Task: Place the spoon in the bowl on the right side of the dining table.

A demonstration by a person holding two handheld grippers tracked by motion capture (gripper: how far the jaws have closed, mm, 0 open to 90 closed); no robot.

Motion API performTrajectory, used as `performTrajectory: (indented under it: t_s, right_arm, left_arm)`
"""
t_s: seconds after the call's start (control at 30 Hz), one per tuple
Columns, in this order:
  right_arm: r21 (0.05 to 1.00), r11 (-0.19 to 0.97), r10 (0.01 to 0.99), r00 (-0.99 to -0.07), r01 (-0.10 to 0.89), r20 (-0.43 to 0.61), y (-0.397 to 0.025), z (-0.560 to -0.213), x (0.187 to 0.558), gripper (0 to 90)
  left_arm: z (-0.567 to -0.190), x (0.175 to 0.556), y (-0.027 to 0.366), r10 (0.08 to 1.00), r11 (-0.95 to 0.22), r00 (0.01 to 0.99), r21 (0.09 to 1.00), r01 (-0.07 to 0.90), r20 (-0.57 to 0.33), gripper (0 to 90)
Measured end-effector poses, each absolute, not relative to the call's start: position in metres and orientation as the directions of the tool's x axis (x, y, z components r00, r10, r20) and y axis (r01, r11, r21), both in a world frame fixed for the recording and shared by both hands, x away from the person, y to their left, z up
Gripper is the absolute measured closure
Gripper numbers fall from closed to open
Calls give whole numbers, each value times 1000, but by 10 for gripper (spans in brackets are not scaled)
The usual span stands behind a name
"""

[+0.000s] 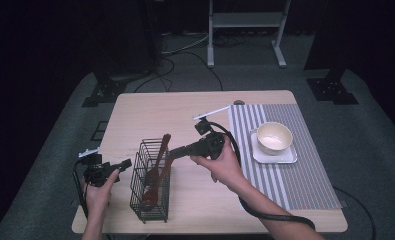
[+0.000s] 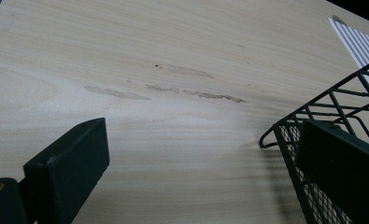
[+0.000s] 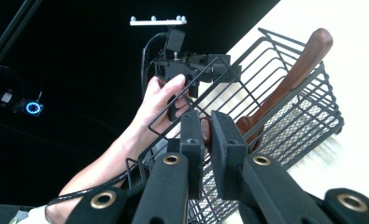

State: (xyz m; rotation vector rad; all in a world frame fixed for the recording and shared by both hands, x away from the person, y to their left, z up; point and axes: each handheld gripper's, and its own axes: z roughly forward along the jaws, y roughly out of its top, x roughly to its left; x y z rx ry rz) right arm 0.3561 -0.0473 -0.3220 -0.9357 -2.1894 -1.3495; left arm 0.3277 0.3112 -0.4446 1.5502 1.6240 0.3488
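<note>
- The wooden table (image 1: 195, 107) carries the black wire basket (image 1: 141, 200) near its front-left edge.
- In the basket we see two wooden utensils; our right gripper (image 3: 208, 133) pinches the handle of one utensil (image 3: 204, 133) between its jaws.
- Our left gripper (image 1: 125, 164) sits jaws spread at the basket's left side, holding nothing.

The room is dim, its far parts nearly black, while the desk (image 1: 185, 107) is lit from overhead. The high view is soft and grainy. In the left gripper view a faint shadow lies beside the wire basket (image 2: 331, 112), and the near black jaws blur.
</note>
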Motion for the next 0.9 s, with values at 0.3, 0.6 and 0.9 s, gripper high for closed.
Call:
performTrajectory:
  t_s: [0.3,0.6,0.9]
  right_arm:
    - [612,279,325,-673,740,665,-60,-317,361,834]
    - [607,250,308,-656,754,689,-69,-313,363,837]
    - [610,227,308,-650,760,695,-79,-307,365,837]
  left_arm:
    - [-445,328,311,920,193,122,702,685,-372,20]
    - [-445,328,311,921,191,123,702,686,-371,20]
    - [-445,328,311,921,191,122,703,685,-370,20]
